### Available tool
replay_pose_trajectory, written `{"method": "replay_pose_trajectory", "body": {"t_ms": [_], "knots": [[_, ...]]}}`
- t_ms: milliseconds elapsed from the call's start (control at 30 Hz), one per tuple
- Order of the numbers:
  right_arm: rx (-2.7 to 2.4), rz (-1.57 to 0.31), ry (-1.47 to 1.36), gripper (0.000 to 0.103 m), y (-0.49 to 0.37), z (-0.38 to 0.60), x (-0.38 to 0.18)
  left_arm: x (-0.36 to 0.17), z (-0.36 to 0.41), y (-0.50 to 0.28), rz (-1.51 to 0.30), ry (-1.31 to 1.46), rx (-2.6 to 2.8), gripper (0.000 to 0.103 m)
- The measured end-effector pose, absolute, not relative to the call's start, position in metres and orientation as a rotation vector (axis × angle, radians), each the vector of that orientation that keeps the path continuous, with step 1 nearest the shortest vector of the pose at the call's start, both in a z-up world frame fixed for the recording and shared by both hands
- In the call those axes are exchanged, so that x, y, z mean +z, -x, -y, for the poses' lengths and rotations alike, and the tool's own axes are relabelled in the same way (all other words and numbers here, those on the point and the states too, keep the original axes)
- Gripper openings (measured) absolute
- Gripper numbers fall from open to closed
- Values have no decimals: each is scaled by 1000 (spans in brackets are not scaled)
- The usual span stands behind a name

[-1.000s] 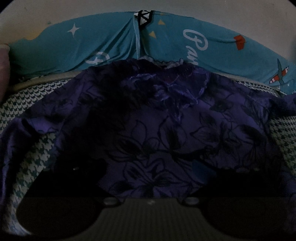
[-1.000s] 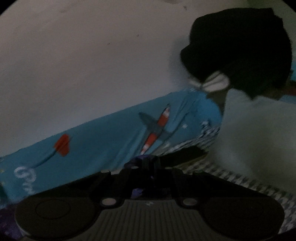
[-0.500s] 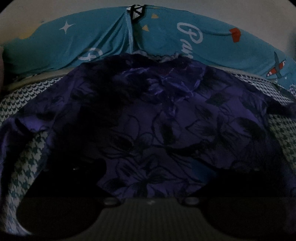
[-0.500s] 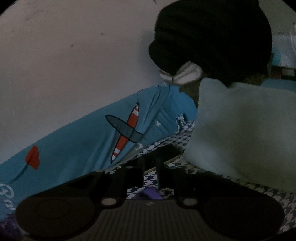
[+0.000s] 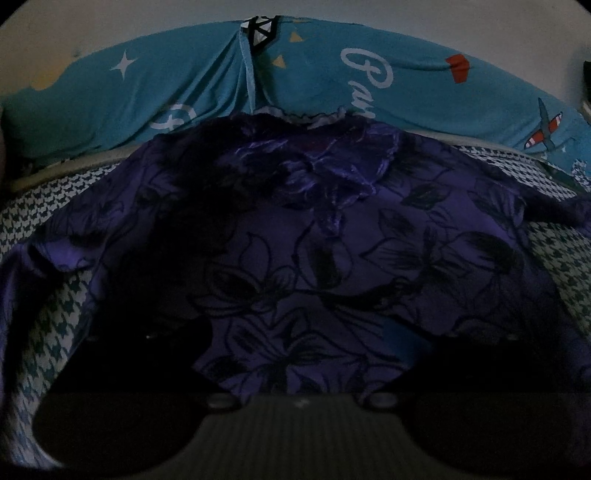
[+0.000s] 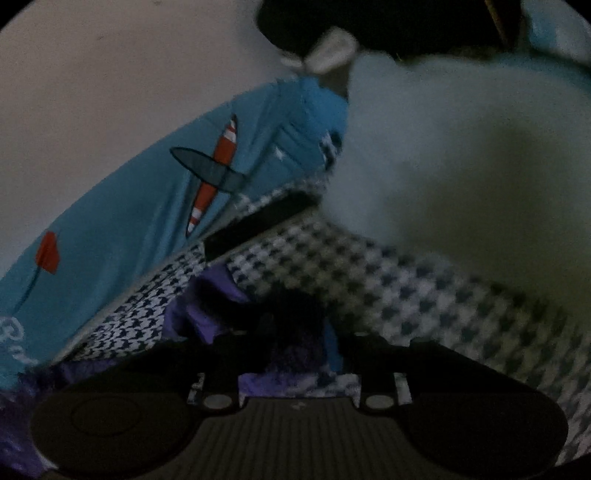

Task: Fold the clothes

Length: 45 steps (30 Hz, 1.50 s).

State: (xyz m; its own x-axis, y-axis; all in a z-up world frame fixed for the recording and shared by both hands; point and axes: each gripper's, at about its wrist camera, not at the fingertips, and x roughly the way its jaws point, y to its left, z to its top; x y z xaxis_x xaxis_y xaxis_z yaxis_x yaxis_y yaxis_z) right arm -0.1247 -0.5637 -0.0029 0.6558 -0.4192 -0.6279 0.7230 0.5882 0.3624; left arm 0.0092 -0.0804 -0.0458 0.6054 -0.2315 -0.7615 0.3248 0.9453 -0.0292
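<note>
A purple garment point(image 5: 332, 266) with a dark flower print lies spread on the houndstooth bed sheet point(image 5: 48, 192), its collar toward the far side. My left gripper point(image 5: 295, 343) hangs low over the garment's near part, open wide, its dark fingers point(image 5: 147, 343) either side of flat cloth. In the blurred right wrist view, my right gripper point(image 6: 295, 332) is down at the sheet point(image 6: 406, 295). Its fingers stand close on a bunched end of the purple garment point(image 6: 207, 321).
A teal printed cover point(image 5: 406, 92) runs along the far edge of the bed against a pale wall. At the right lie a pale pillow point(image 6: 461, 147) and a black cloth point(image 6: 369, 22). A dark flat object point(image 6: 258, 225) rests at the bed's edge.
The right gripper has dropped toward the sheet and turned right, and the purple cloth has come with it. The left view has barely shifted, only closing in on the garment.
</note>
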Motion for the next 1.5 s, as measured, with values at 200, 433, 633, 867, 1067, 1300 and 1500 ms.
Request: {"method": "replay_pose_trajectory", "body": {"t_ms": [200, 433, 633, 867, 1067, 1300, 1500], "knots": [[-648, -538, -790, 40, 120, 573, -20, -46, 84, -8, -854, -139, -322, 103], [-652, -509, -855, 40, 106, 576, -35, -48, 87, -7, -857, -156, -327, 103], [-723, -456, -727, 4, 96, 565, -25, -49, 88, -8, -865, -157, -329, 103], [-975, -169, -305, 4, 120, 524, 52, -49, 87, -10, -864, -149, -328, 103], [-925, -313, -533, 5, 128, 551, 25, -49, 88, -8, -860, -160, -330, 103], [-810, -455, -859, 25, 133, 581, -17, -48, 88, -8, -859, -161, -329, 103], [-763, -457, -1007, 35, 135, 578, -29, -49, 89, -7, -859, -166, -329, 103]]}}
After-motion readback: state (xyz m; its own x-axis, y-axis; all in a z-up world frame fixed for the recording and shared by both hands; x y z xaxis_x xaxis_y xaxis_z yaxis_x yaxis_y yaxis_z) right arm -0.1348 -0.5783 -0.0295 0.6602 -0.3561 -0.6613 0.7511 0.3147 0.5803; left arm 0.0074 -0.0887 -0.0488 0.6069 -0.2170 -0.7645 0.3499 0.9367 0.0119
